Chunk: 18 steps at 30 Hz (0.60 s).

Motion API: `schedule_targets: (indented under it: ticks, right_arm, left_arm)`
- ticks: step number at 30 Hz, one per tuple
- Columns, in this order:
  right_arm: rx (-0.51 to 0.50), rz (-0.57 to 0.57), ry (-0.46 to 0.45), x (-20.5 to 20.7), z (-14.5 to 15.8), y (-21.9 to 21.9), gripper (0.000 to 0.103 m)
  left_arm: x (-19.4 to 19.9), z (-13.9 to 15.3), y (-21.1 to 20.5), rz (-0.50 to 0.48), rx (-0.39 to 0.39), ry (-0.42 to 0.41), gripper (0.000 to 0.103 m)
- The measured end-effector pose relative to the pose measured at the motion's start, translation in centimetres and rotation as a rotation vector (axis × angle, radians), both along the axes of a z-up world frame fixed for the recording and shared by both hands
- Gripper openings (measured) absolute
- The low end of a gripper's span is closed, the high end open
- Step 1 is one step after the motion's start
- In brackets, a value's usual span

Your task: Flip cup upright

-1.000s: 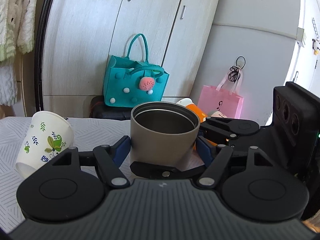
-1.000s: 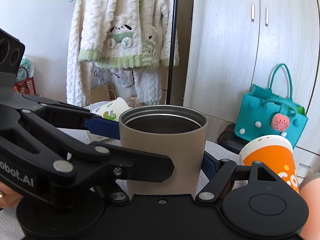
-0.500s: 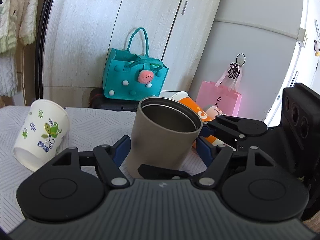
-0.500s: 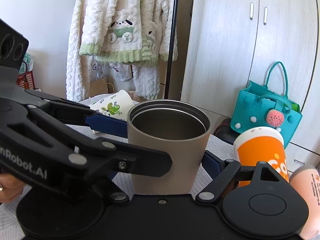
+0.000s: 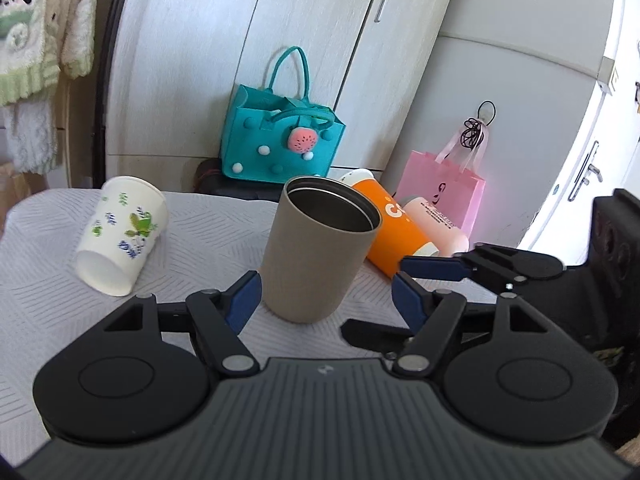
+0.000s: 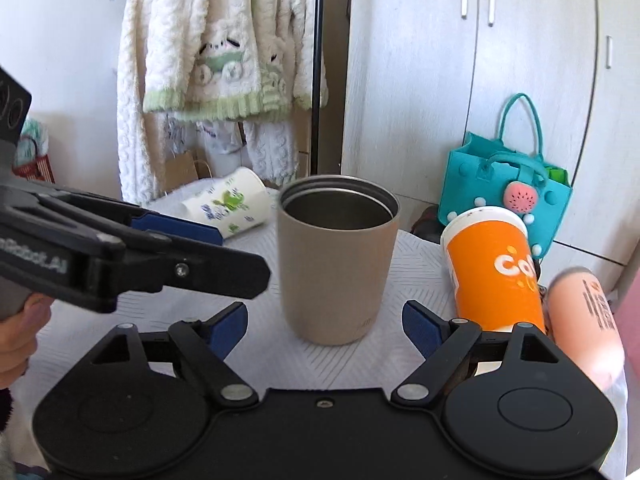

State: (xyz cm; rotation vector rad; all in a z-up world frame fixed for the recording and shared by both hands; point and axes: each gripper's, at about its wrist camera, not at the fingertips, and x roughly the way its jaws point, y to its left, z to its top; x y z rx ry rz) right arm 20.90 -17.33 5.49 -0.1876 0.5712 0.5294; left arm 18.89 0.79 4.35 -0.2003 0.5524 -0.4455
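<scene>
A tan metal cup stands upright on the white patterned table, mouth up; it also shows in the right wrist view. My left gripper is open, its blue pads on either side of the cup's base and clear of it. My right gripper is open too, its pads apart from the cup. The left gripper's fingers reach in from the left of the right wrist view.
A white floral paper cup lies on its side at left. An orange paper cup and a pink cup lie on their sides at right. A teal bag and a pink bag stand behind the table.
Both grippers have opened and let go of the tan cup, then drawn back from it. The cup now stands free on the table.
</scene>
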Motion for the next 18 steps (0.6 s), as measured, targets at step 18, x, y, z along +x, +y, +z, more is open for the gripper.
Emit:
schedule_targets:
  ticks: [18]
  right_arm:
    - [0.042,-0.138,-0.135,-11.5,3.6,-0.4,0.088]
  left_arm:
    - [-8.7,3.9,1.7,0.113,0.115,0.010,0.077]
